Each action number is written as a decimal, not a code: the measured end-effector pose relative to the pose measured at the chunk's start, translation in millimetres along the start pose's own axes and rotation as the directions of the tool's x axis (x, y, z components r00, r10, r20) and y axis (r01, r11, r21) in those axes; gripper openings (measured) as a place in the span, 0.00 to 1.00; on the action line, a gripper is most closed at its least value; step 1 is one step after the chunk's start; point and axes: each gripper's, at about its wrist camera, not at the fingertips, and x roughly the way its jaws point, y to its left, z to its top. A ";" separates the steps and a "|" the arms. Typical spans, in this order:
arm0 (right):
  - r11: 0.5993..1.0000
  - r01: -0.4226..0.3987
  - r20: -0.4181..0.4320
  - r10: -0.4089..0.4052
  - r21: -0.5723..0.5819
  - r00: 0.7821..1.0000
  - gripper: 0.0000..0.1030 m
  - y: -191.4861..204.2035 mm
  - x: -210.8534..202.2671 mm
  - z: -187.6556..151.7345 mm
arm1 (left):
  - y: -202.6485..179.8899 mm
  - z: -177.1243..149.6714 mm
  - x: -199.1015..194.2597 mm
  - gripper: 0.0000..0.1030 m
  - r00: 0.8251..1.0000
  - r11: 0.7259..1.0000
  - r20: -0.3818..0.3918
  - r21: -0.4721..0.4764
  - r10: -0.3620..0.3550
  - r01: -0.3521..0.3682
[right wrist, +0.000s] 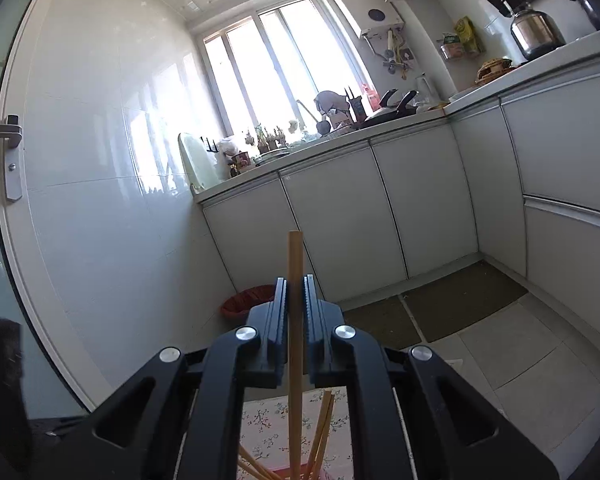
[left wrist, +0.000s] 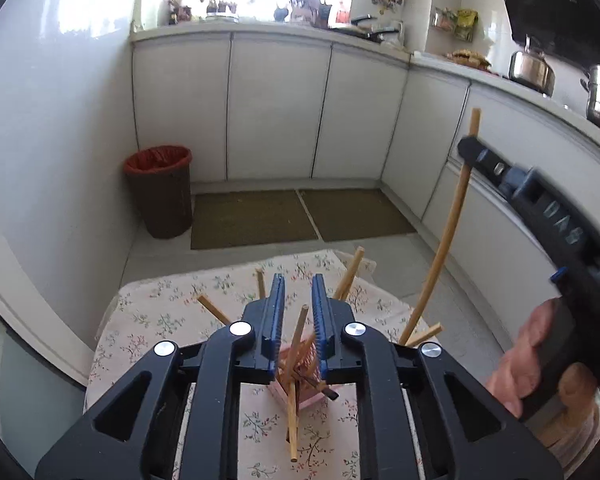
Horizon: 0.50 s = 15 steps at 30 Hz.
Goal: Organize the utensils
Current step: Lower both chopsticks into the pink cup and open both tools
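My left gripper [left wrist: 297, 292] is open above a pink holder [left wrist: 300, 376] that stands on the flowered tablecloth [left wrist: 152, 320]. Several wooden chopsticks [left wrist: 296, 360] stick out of the holder at different angles. My right gripper [left wrist: 470, 146] shows at the right of the left wrist view, held in a hand, and is shut on one chopstick [left wrist: 446, 236] whose lower end reaches down beside the holder. In the right wrist view the right gripper [right wrist: 295, 288] pinches that chopstick [right wrist: 295, 264] upright, with other chopsticks [right wrist: 320, 432] below it.
A small table with the flowered cloth [right wrist: 260, 424] stands in a kitchen. A brown bin with a red liner [left wrist: 160, 192] stands by the left wall. White cabinets [left wrist: 276, 104] line the back and right. Floor mats [left wrist: 300, 216] lie beyond the table. Pots [left wrist: 532, 68] sit on the counter.
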 end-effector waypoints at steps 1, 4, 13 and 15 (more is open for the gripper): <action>1.000 0.006 0.016 -0.006 -0.007 1.000 0.08 1.9 1.4 -1.5 | 4.0 4.3 -11.3 0.25 0.999 1.000 0.039 -0.022 -0.003 0.004; 1.000 0.029 0.072 -0.028 -0.010 0.997 0.08 8.2 2.0 -2.9 | 19.6 16.0 -48.6 0.37 0.987 0.997 0.161 -0.073 0.011 0.001; 0.984 0.101 0.174 -0.074 -0.149 0.982 0.08 33.6 12.7 -63.0 | 55.5 -9.0 -76.6 0.38 0.982 0.988 0.180 -0.153 0.054 -0.026; 0.983 0.110 0.135 -0.091 -0.144 0.987 0.09 30.3 11.4 -73.9 | 63.9 -19.8 -78.0 0.38 0.985 0.984 0.161 -0.178 0.056 -0.027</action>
